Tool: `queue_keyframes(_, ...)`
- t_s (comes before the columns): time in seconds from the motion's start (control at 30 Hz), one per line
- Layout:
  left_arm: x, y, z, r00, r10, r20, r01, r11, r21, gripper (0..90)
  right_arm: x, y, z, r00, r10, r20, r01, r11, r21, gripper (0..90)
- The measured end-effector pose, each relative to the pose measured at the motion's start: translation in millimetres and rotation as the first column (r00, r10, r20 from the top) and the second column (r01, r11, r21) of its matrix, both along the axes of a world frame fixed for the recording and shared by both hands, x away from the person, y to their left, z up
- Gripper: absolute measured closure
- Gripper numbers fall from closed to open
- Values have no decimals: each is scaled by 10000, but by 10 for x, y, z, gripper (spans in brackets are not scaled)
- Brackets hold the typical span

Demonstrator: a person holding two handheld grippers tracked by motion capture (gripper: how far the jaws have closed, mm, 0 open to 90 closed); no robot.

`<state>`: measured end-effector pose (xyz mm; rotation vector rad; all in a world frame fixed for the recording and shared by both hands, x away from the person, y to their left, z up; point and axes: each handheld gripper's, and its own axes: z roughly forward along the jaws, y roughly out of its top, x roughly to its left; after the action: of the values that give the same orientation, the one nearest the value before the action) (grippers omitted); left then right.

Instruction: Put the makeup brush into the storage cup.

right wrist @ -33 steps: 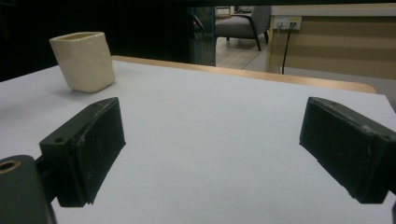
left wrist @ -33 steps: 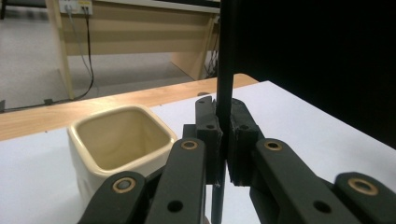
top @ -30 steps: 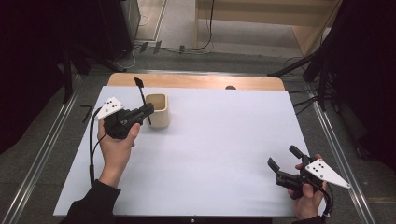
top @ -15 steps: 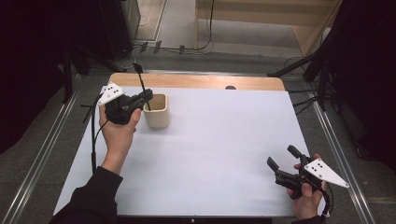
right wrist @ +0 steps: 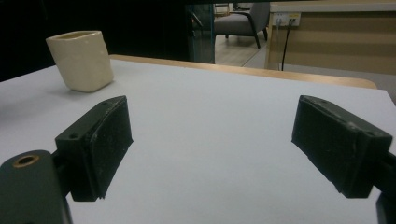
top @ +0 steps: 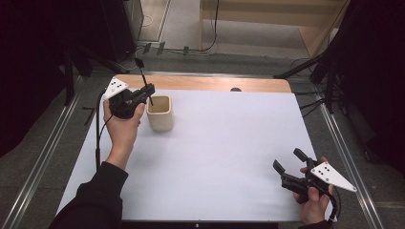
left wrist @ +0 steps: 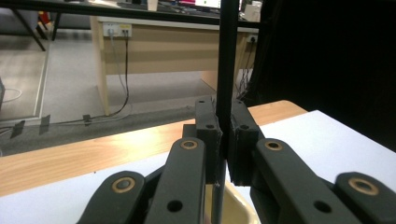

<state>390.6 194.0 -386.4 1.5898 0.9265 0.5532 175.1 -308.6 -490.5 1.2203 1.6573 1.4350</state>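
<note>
My left gripper [top: 149, 89] [left wrist: 223, 116] is shut on a thin black stick [top: 143, 78] [left wrist: 228, 56] that stands nearly upright. The stick's lower end hangs at the open mouth of a cream cup [top: 159, 113] [left wrist: 239, 206], just right of the gripper at the far left of the table. My right gripper [top: 288, 160] [right wrist: 212, 140] is open near the table's front right corner. Its jaws have just been closing a little with nothing between them. Far off in the right gripper view stands the cup [right wrist: 81, 58].
A white sheet [top: 224, 143] covers most of the table, and a strip of bare wood [top: 205, 83] shows along the far edge. Metal rails [top: 43, 157] run down both sides. Cables and desks lie on the floor beyond.
The left hand has carried the stick away from the person toward the table's far edge, bringing it over the cup's rim. The right hand has stayed where it was.
</note>
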Motion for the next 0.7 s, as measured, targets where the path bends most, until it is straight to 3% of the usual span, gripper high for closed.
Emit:
queue_keyframes(0.07,33,0,-32,9999,-2,-126,1,10000,-81,864,1,5,-1,10000,-9,-8,9,10000,3,130)
queue_keyframes(0.27,87,-53,-118,9999,-4,-167,7,9998,181,863,-2,7,1,10000,-33,-7,33,10000,-10,133)
queue_keyframes(0.43,122,-89,-192,9990,7,-455,13,9991,427,862,-3,9,2,10000,-9,19,9,10000,-17,133)
queue_keyframes(0.7,142,-124,-302,9978,33,-666,2,9987,516,862,0,7,-1,10000,-21,-8,21,10000,-3,134)
